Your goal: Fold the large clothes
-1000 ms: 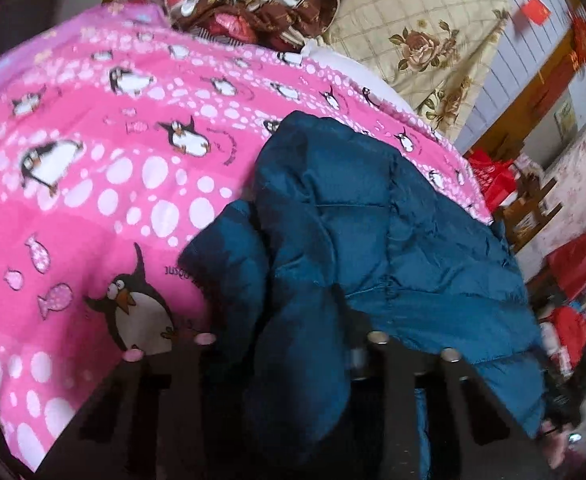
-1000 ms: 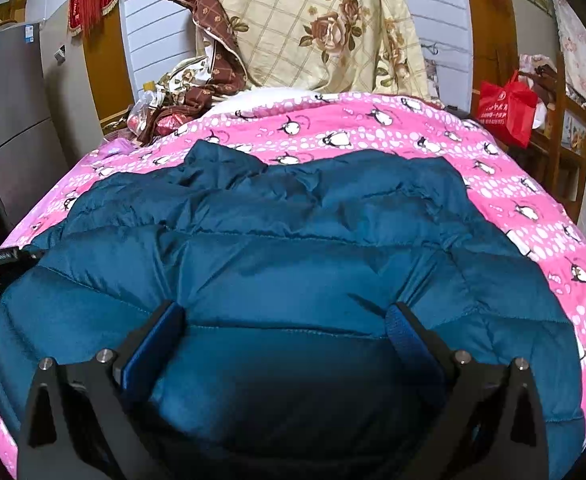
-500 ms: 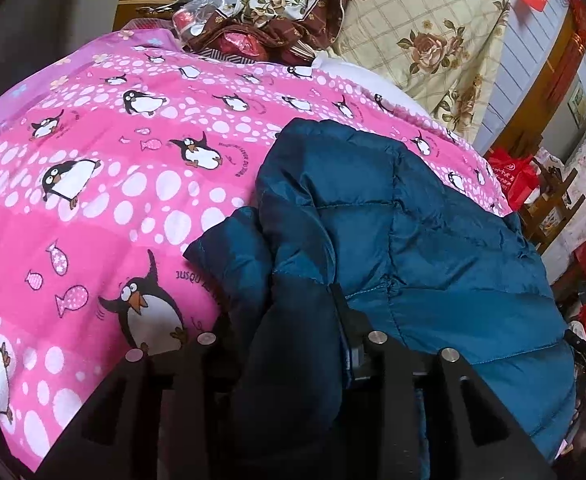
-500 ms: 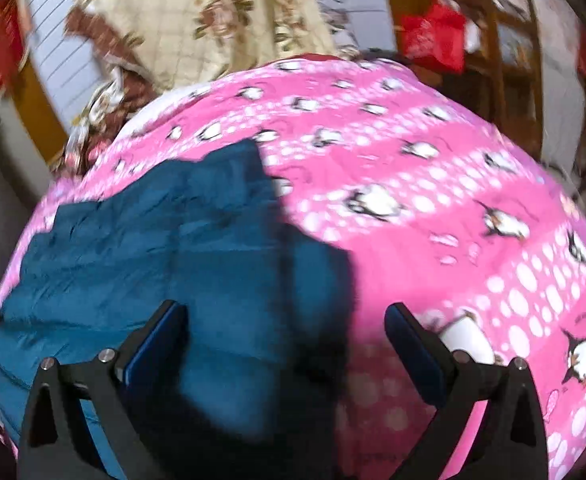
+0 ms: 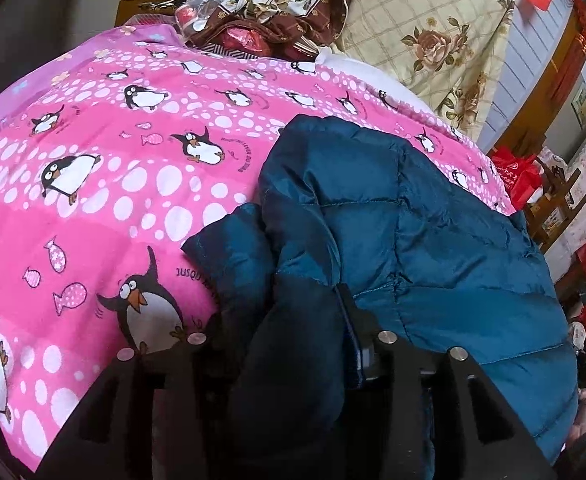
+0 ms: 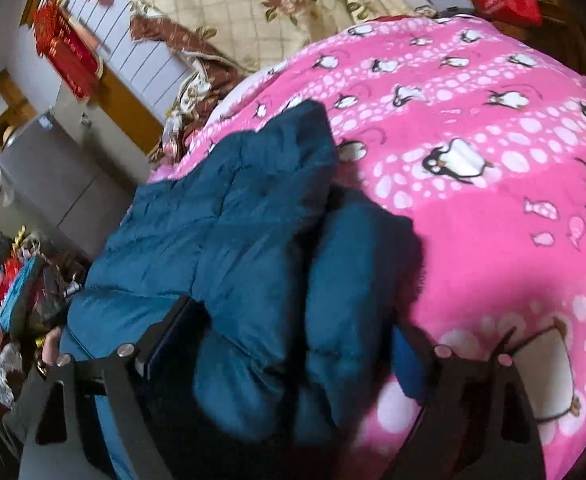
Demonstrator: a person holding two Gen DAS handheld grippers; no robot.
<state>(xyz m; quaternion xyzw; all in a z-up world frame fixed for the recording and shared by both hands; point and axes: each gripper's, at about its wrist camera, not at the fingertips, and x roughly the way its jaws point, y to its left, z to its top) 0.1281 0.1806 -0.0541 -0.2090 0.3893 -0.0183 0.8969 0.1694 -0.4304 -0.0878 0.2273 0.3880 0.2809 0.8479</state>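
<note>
A dark teal padded jacket (image 5: 413, 232) lies on a pink penguin-print bedspread (image 5: 113, 184). My left gripper (image 5: 289, 344) is shut on a bunched edge of the jacket at its left side. In the right wrist view the jacket (image 6: 229, 232) fills the left and middle. My right gripper (image 6: 285, 344) stands open, its jaws wide apart around a thick fold at the jacket's right side, over the bedspread (image 6: 493, 200).
A floral beige quilt (image 5: 433, 32) and brown patterned cloth (image 5: 277, 4) are heaped at the bed's head. A red bag (image 5: 521, 176) and wooden chair (image 5: 553, 216) stand beyond the bed's right side. A grey cabinet (image 6: 53, 176) and cluttered bags (image 6: 5, 292) are on the left.
My right gripper swung from facing the jacket's middle to its right side, and now straddles a fold there. My left gripper kept its grip and lifted slightly.
</note>
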